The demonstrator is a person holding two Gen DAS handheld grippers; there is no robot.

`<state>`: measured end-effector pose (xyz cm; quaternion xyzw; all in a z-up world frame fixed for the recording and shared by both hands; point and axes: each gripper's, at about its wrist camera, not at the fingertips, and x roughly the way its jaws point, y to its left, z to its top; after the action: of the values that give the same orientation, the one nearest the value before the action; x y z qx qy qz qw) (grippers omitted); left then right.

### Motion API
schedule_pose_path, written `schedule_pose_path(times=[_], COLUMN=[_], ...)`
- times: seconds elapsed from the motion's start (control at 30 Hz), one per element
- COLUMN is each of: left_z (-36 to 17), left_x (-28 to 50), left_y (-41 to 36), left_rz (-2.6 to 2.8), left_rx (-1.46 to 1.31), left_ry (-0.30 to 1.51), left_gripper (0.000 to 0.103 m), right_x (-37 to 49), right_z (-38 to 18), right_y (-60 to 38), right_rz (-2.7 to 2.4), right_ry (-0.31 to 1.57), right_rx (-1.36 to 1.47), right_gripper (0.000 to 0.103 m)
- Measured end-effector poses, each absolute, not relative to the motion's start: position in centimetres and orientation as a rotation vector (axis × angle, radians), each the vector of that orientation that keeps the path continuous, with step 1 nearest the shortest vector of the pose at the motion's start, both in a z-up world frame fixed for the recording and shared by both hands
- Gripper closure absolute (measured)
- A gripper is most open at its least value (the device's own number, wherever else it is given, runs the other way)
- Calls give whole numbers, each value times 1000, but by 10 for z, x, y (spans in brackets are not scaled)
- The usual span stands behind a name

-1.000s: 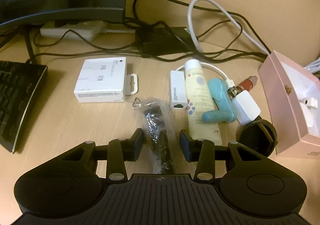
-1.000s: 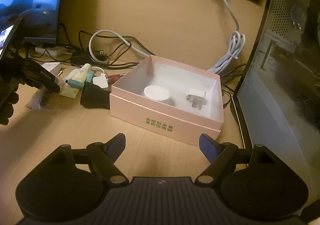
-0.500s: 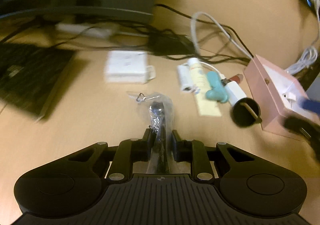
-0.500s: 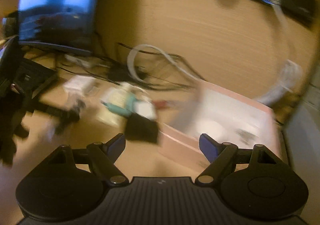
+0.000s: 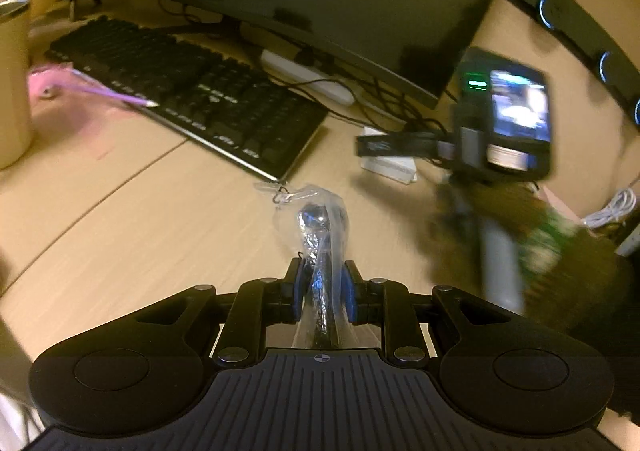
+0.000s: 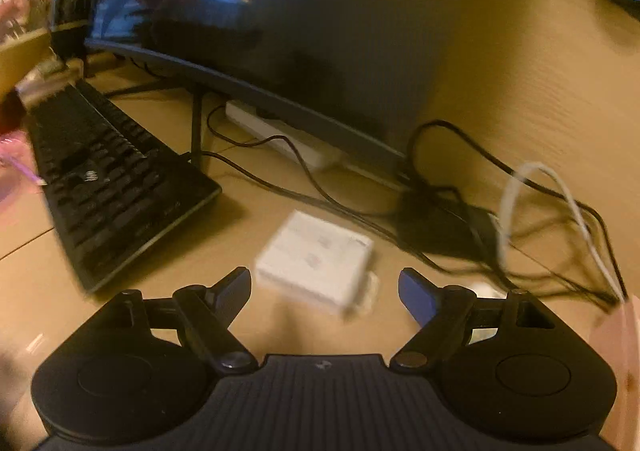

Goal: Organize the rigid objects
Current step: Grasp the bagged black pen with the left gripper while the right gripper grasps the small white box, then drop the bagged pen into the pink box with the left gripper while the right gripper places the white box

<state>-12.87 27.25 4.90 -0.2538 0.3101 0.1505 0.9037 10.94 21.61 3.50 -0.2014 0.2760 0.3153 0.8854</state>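
My left gripper [image 5: 323,287] is shut on a clear plastic bag with a dark object inside [image 5: 316,235] and holds it above the wooden desk [image 5: 120,211]. My right gripper [image 6: 324,287] is open and empty, hovering just in front of a white box [image 6: 316,263] on the desk. The same white box [image 5: 390,165] shows blurred in the left wrist view, behind the right hand-held gripper unit [image 5: 500,123]. A corner of the pink box [image 6: 624,351] shows at the right edge of the right wrist view.
A black keyboard [image 5: 192,99] [image 6: 104,187] lies left of the bag, under a dark monitor [image 6: 260,11]. A white power strip [image 6: 280,139] and tangled black and white cables [image 6: 520,203] lie behind the white box. A cream mug [image 5: 12,83] stands far left.
My left gripper closed on the plastic bag, lifted it and swung left toward the keyboard. My right gripper moved left from the pink box to over the white box, still open.
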Motion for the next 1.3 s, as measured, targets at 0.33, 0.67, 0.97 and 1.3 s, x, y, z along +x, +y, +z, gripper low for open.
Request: schedule_pose_path(times=[0.33, 0.67, 0.97, 1.3], left_z=[43, 40, 58, 157], left_x=[-141, -101, -49, 85], left_y=[275, 210, 120, 39], left_rz=[287, -32, -378, -470], left_rx=[-549, -424, -286, -162], left_ry=[642, 761, 816, 565], left_gripper=[80, 80, 80, 79], right_x=[140, 51, -1, -33], right_z=[21, 76, 90, 101], right_y=[220, 79, -84, -181], right_rz=[653, 708, 400, 184], right_ry=[722, 605, 651, 580], right_rx=[-303, -386, -352, -236], right_gripper=[35, 35, 35, 35])
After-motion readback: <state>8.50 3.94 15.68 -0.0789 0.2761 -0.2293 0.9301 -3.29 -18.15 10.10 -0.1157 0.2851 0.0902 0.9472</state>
